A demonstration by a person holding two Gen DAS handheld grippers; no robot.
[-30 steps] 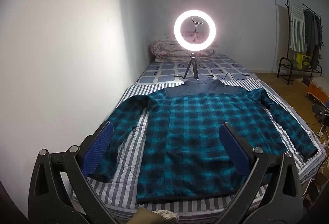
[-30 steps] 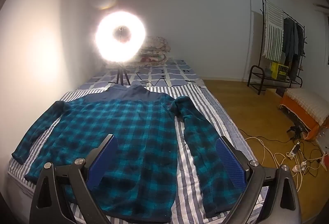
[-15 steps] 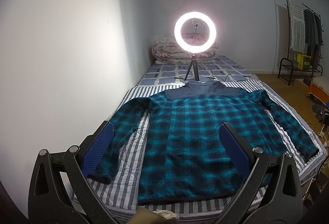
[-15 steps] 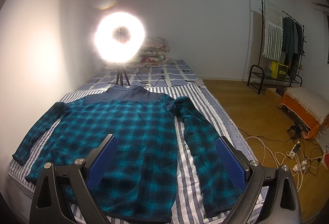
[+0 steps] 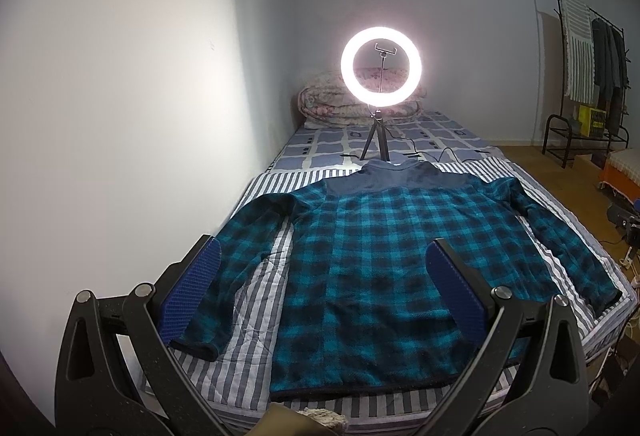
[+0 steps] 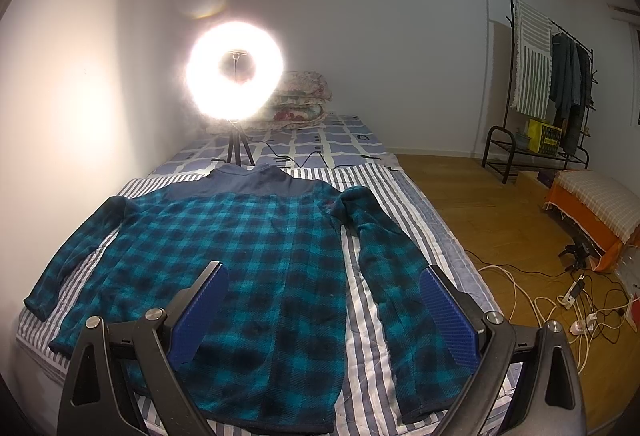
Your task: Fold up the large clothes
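A teal and black plaid jacket (image 5: 384, 252) with a dark blue yoke lies flat on the striped bed cover (image 5: 256, 300), sleeves spread to both sides. It also shows in the right wrist view (image 6: 256, 260). My left gripper (image 5: 320, 288) is open and empty, held above the jacket's lower left part near the left sleeve (image 5: 224, 276). My right gripper (image 6: 324, 304) is open and empty, held above the lower right part, between the body and the right sleeve (image 6: 400, 276).
A lit ring light (image 5: 381, 67) on a small tripod stands on the bed behind the collar. A folded quilt (image 5: 340, 103) lies at the head. A wall runs along the left. A clothes rack (image 6: 540, 83), an orange seat (image 6: 596, 211) and floor cables (image 6: 560, 296) are right.
Both views have shifted slightly; the jacket sits a little lower and closer in frame. Both grippers stay open and the jacket has not moved.
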